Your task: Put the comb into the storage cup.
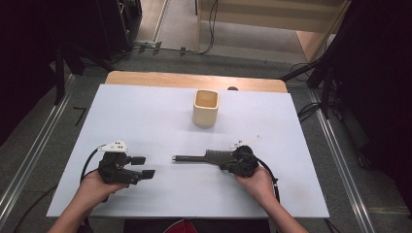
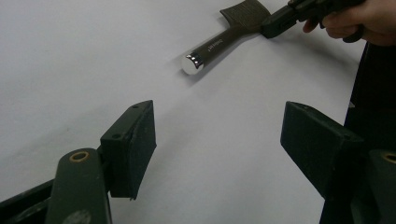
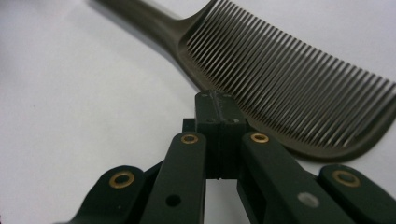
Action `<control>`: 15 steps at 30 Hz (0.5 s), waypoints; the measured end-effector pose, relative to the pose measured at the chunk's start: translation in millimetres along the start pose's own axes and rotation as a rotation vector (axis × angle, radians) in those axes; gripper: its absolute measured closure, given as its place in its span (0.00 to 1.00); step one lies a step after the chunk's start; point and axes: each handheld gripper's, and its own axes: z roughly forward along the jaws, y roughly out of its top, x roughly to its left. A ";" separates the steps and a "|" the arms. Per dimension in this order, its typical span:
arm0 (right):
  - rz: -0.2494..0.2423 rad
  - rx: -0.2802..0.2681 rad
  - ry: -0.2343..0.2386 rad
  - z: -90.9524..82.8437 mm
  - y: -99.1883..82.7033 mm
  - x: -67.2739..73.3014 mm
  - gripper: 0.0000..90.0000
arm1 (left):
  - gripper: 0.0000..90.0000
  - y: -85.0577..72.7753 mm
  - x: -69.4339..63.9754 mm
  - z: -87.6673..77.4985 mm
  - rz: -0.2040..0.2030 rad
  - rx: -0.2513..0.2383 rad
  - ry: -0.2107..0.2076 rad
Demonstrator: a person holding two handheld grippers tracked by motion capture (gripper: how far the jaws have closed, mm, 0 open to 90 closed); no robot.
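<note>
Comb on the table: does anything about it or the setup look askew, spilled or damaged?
Nothing stands out. The comb lies flat on the white table, teeth unbroken. The right hand-held gripper is shut, its tips at the comb's spine. The cup stands upright, apart from both.

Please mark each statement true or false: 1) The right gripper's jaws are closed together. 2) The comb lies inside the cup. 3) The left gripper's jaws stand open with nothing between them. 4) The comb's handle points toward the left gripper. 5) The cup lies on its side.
1) True: the right gripper has its jaws shut together, tips at the spine of the comb; a grip on it cannot be told.
2) False: the comb lies flat on the white table, apart from the cup.
3) True: the left gripper is open over bare table.
4) True: the handle's metal end faces it.
5) False: the cup stands upright, opening upward.
</note>
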 end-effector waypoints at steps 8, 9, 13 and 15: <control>0.019 -0.024 -0.030 3.2 10.6 -9.7 0.97 | 0.31 0.0 0.1 0.0 0.001 -0.003 -0.001; 0.020 -0.024 -0.030 3.5 11.6 -10.6 0.97 | 0.31 0.0 0.1 0.0 0.001 -0.003 -0.001; 0.022 -0.024 -0.044 5.6 17.8 -12.6 0.97 | 0.31 0.1 0.6 -0.3 0.000 -0.003 0.002; 0.022 -0.027 -0.047 6.8 20.8 -14.3 0.97 | 0.31 0.0 0.6 -0.2 0.000 -0.004 0.002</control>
